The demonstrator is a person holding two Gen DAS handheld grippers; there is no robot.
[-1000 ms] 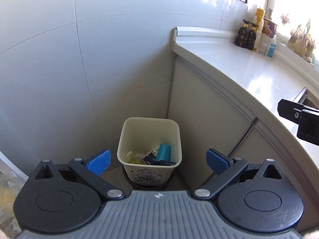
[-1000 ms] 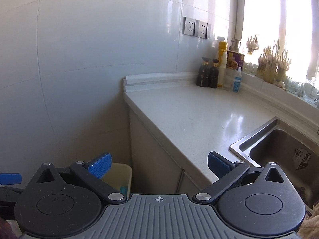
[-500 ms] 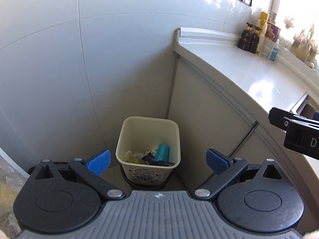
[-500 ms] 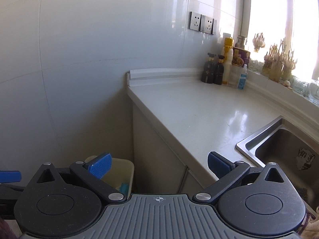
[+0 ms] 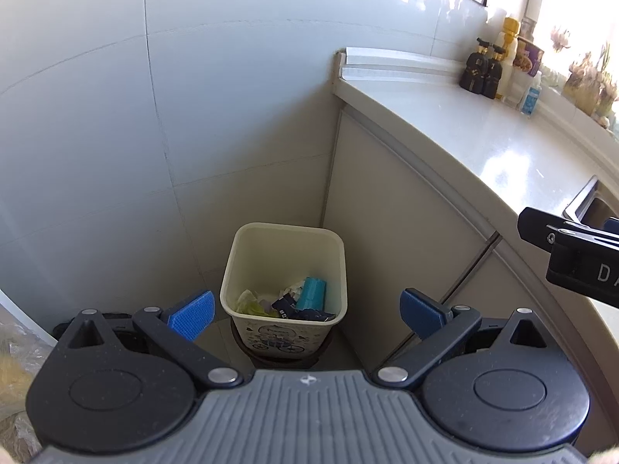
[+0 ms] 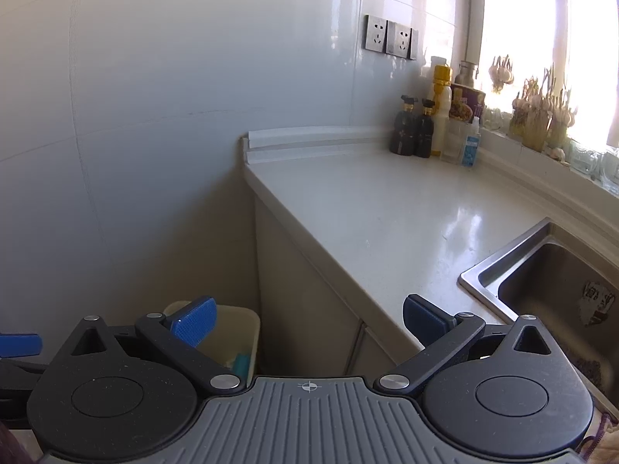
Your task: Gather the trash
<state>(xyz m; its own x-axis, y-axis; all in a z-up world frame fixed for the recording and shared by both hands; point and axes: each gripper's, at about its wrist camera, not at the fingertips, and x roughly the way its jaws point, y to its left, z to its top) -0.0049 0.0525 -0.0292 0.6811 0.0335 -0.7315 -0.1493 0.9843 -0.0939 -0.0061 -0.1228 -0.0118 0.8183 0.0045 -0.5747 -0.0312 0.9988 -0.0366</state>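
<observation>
A tiled kitchen corner with a bare white table [image 6: 387, 216] and a sink [image 6: 557, 301]. The bin [image 5: 284, 270] stands on the floor ahead, between the left gripper [image 5: 305, 311] fingers, holding wrappers and a teal piece. Over the last second both cameras have drawn back slightly; collection looks finished. Both grippers' fingers are spread, empty. The right gripper [image 6: 309, 315] faces the table. Only "DA" is readable, on its side.

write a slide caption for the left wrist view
Open left gripper looks down at a cream plastic waste bin holding a teal cylinder and wrappers, in the corner beside a white cabinet.
</observation>
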